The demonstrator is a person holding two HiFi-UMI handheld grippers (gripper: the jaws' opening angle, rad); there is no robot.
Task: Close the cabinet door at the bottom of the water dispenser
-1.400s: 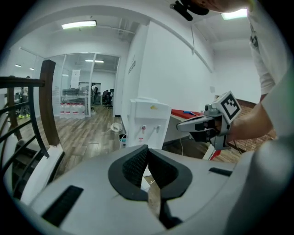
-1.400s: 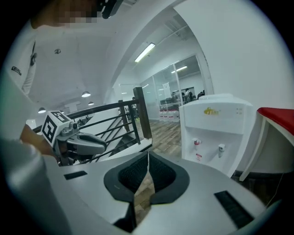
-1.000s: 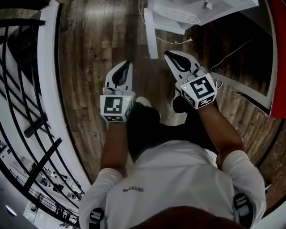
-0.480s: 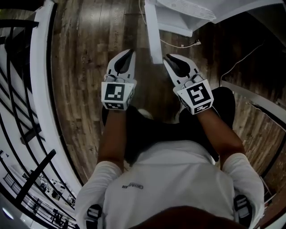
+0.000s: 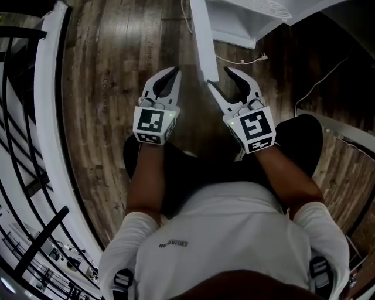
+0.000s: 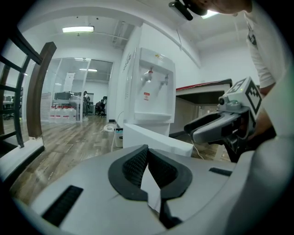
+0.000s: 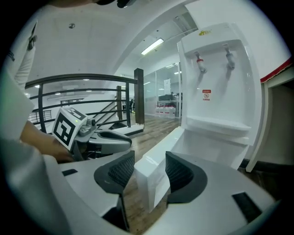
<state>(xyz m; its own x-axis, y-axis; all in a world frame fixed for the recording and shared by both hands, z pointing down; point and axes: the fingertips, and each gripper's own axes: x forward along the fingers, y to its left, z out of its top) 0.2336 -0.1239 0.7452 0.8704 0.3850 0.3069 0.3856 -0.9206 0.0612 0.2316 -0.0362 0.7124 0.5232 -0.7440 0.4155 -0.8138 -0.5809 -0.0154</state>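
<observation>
Straddling the open door's free edge, upper centre, with the right gripper, jaws just opening wide and not pinching, likely for swinging it toward the dispenser above. Hanging the left gripper just left, jaws together, empty.

right claw, jaws just opened, straddles the cabinet door edge.
</observation>
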